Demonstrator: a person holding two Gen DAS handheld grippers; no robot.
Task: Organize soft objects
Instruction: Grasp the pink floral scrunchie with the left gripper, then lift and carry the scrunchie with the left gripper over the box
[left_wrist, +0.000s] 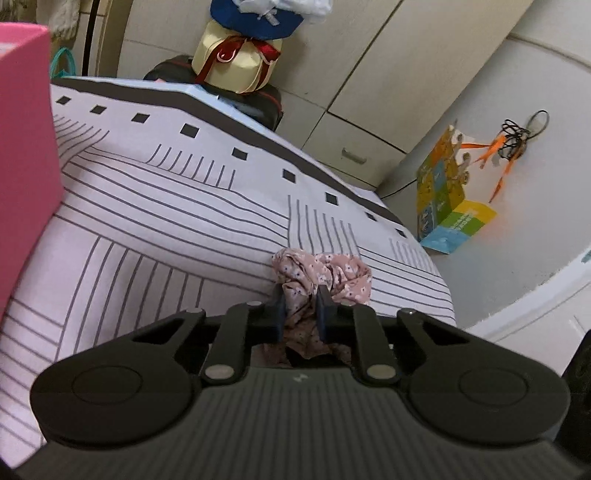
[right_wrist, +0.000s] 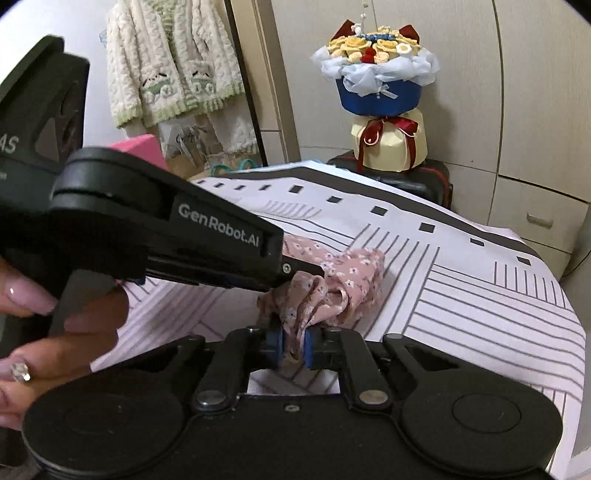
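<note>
Pink floral cloth (left_wrist: 325, 277) lower centre on striped bed (left_wrist: 147, 206); left hand-held gripper (left_wrist: 301, 310) and right hand-held gripper (right_wrist: 293, 343) both clamped on its folds.

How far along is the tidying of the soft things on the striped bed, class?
Done: nothing looks put away or folded yet. In hand: the left gripper and right gripper are both shut on the crumpled pink floral cloth, which lies bunched on the striped bedsheet. Left: spreading, folding and storing it, perhaps in the pink box.
</note>
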